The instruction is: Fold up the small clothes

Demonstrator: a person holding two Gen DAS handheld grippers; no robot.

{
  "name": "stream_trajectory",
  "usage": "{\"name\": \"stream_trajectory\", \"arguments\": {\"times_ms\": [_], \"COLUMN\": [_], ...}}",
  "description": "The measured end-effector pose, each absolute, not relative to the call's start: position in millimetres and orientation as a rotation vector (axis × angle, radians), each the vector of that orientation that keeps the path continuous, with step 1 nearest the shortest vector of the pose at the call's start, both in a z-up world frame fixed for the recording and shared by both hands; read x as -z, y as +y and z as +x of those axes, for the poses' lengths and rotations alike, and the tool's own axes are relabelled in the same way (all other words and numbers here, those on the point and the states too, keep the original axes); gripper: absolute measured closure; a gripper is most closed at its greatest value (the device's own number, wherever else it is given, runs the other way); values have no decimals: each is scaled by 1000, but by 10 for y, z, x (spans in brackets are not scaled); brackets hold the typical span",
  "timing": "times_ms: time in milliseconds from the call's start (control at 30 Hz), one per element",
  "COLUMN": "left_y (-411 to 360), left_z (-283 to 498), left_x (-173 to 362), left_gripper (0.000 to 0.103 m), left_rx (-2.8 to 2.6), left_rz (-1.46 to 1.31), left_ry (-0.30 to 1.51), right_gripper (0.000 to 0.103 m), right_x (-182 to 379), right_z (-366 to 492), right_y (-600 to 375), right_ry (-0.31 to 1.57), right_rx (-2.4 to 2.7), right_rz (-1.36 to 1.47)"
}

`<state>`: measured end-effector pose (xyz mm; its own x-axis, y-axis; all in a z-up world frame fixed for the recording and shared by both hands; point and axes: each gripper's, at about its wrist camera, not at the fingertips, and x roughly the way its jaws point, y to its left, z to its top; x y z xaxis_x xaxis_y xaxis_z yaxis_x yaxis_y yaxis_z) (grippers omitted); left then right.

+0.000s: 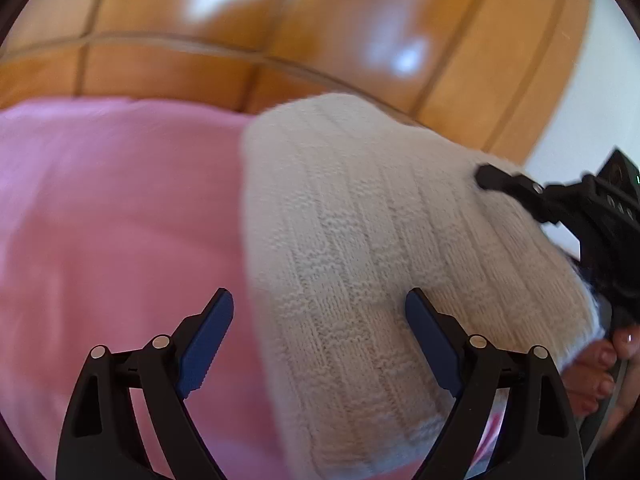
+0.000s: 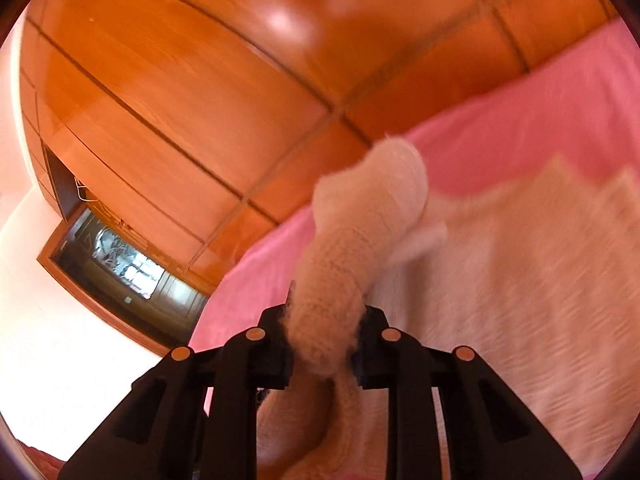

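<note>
Two views show us one cream knitted sweater (image 1: 360, 248) lying on a pink bedsheet (image 1: 112, 220), with glossy orange-brown wooden cupboard panels (image 1: 280, 32) behind.

From the left wrist camera we see our left gripper (image 1: 320, 344) released, its black arms spread wide and its blue ridged pads (image 1: 208, 344) apart. The right-hand pad sits over the knit, the left-hand one over bare sheet, and neither presses on cloth. The sweater is thick, with ribbed columns and a blocky woven pattern, and it lies toward the sheet's right edge, reaching up to the far edge by the panels. At the right rim our right gripper (image 1: 486, 178) comes in, black and angular, its tip against the knit; fingers (image 1: 596, 376) of a hand show below it. We can read no writing there.

From the right wrist camera we see our right gripper (image 2: 324, 344) clenched on a rolled, tube-like sleeve (image 2: 352, 264) of the sweater, fuzzy wool bulging between the pads. The rest of the sweater (image 2: 520, 280) spreads blurred over the bedsheet (image 2: 540, 120) to the right. A dark framed glass pane (image 2: 120, 268) sits at the left below the cupboard panels (image 2: 180, 80).
</note>
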<state>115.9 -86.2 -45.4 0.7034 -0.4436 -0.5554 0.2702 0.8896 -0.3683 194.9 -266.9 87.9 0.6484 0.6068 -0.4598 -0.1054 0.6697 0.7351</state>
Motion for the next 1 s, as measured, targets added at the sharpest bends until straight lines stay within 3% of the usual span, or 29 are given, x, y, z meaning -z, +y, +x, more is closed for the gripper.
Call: {"name": "stream_trajectory", "arguments": {"times_ms": [100, 267, 400, 533, 567, 600, 733, 767, 1000], "left_y": [-1231, -1890, -2337, -2391, -2366, -2331, -2129, -2007, -1405], "left_z": [1220, 1177, 995, 926, 921, 909, 933, 948, 1081], "left_x": [404, 432, 632, 733, 719, 682, 456, 381, 165], "left_gripper": [16, 5, 4, 4, 4, 4, 4, 4, 4], "left_rx": [453, 462, 456, 480, 484, 500, 576, 573, 330], "left_rz": [-214, 44, 325, 357, 353, 338, 160, 94, -124], "left_ry": [698, 632, 558, 536, 539, 547, 600, 611, 598], "right_gripper": [83, 83, 82, 79, 76, 66, 42, 31, 9], "right_x": [-904, -559, -130, 129, 178, 182, -7, -77, -580], "right_z": [1896, 1798, 1727, 1557, 1514, 1492, 1304, 1259, 1089], "right_y": [-3017, -3576, -3803, -3966, -4010, -4036, -4171, -4184, -3898], "right_ry": [737, 764, 800, 793, 789, 781, 734, 733, 715], "right_rx": [-372, -263, -172, -132, -107, -91, -9, 26, 129], "right_rz": [735, 791, 849, 921, 932, 939, 952, 926, 609]}}
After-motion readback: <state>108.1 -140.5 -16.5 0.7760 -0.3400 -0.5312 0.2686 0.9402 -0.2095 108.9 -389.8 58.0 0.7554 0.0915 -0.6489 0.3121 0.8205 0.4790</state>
